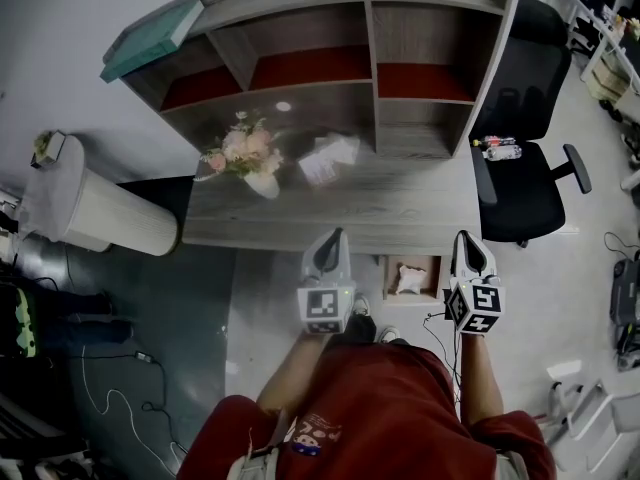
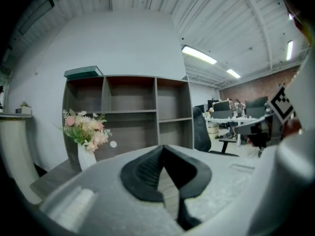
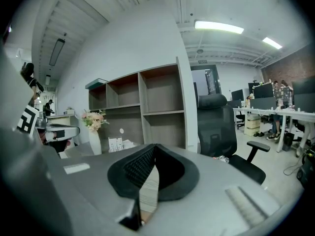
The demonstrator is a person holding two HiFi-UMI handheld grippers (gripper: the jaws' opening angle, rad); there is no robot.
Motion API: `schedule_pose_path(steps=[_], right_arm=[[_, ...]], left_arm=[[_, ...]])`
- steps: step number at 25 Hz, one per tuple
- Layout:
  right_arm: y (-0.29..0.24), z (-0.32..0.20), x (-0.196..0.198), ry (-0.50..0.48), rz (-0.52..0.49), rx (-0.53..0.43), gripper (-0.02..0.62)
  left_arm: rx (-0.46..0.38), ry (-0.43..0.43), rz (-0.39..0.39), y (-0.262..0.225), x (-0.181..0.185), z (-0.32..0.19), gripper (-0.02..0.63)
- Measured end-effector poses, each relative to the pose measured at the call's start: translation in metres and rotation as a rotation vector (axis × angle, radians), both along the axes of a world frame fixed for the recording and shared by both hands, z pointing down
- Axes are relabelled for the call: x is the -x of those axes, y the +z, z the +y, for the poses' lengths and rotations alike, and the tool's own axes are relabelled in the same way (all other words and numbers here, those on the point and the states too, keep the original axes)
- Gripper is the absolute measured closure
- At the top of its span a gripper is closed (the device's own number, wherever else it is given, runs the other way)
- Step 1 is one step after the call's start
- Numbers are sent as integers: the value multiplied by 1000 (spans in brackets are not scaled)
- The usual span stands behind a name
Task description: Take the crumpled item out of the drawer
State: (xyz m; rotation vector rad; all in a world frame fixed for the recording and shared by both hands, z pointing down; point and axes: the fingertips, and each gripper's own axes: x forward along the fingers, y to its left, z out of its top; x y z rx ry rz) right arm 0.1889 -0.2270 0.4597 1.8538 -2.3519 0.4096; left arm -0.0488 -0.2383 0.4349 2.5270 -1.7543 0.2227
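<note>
A crumpled white item [image 1: 410, 279] lies in the open wooden drawer [image 1: 426, 265], which is pulled out from under the grey desk's [image 1: 400, 213] front edge. My left gripper [image 1: 334, 235] [image 2: 162, 148] hovers at the desk edge, just left of the drawer, jaws shut and empty. On the drawer's right side my right gripper [image 1: 465, 238] [image 3: 154, 146] is likewise shut with nothing in it. Both point toward the desk and its shelf unit [image 1: 370, 68]. The drawer and the item are hidden in both gripper views.
On the desk stand a white vase of pink flowers [image 1: 245, 158] and some papers [image 1: 330, 158]. A black office chair [image 1: 525, 183] with a bottle [image 1: 498, 150] on its seat is to the right. A white cylinder [image 1: 90, 208] and floor cables [image 1: 120, 388] are at the left.
</note>
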Motion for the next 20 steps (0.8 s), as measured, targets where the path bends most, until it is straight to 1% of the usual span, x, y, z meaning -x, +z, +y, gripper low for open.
schedule_pose_path(steps=[5, 7, 10, 14, 17, 20], right_arm=[[6, -7, 8, 3, 5, 7, 594], [8, -10, 9, 8, 5, 8, 581], [12, -12, 12, -1, -3, 14, 512], [16, -16, 11, 12, 9, 19, 409], [19, -16, 13, 8, 8, 35, 405], [20, -17, 14, -3, 14, 41, 405]], left_arm=[[10, -1, -3, 4, 7, -8, 607], [18, 0, -11, 8, 10, -11, 607], [34, 7, -34, 14, 13, -11, 607], [20, 16, -30, 13, 11, -14, 607], [16, 17, -24, 10, 12, -15, 607], [26, 21, -38, 10, 13, -16, 607]])
